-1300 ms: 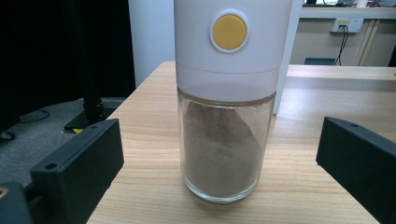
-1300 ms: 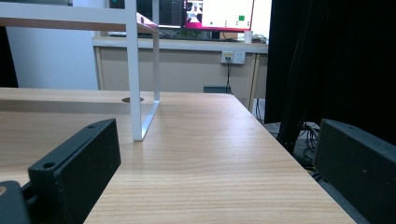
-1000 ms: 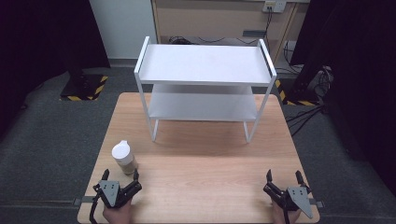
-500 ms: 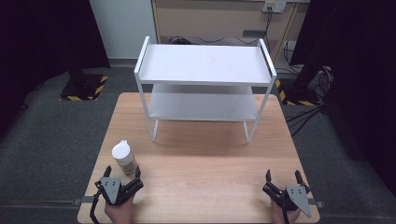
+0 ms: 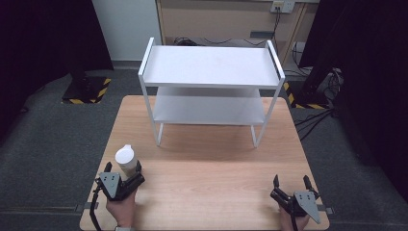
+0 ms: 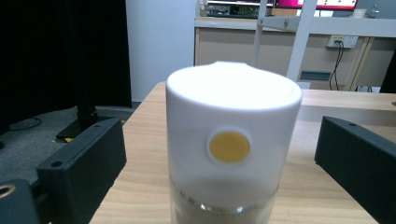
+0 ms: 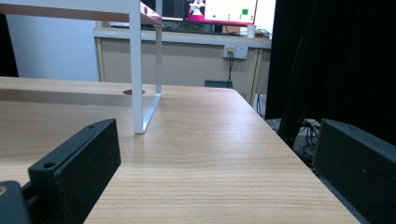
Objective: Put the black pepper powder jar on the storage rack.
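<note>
A jar (image 5: 126, 158) with a white cap and clear lower body stands upright near the table's front left. In the left gripper view the jar (image 6: 232, 140) shows a yellow dot on its cap. My left gripper (image 5: 124, 168) is open, one jaw on each side of the jar, with gaps between the fingers (image 6: 83, 163) and the cap. At the front right my right gripper (image 5: 291, 181) rests low over the wooden table (image 5: 207, 163), open, with nothing between its fingers (image 7: 77, 163).
A white two-tier shelf rack (image 5: 210, 65) stands on the far half of the table, both tiers bare. One of its legs (image 7: 136, 74) rises ahead of the right gripper. Dark floor and cables surround the table.
My left gripper has moved forward, so its jaws now flank the jar. The right gripper has stayed where it was.
</note>
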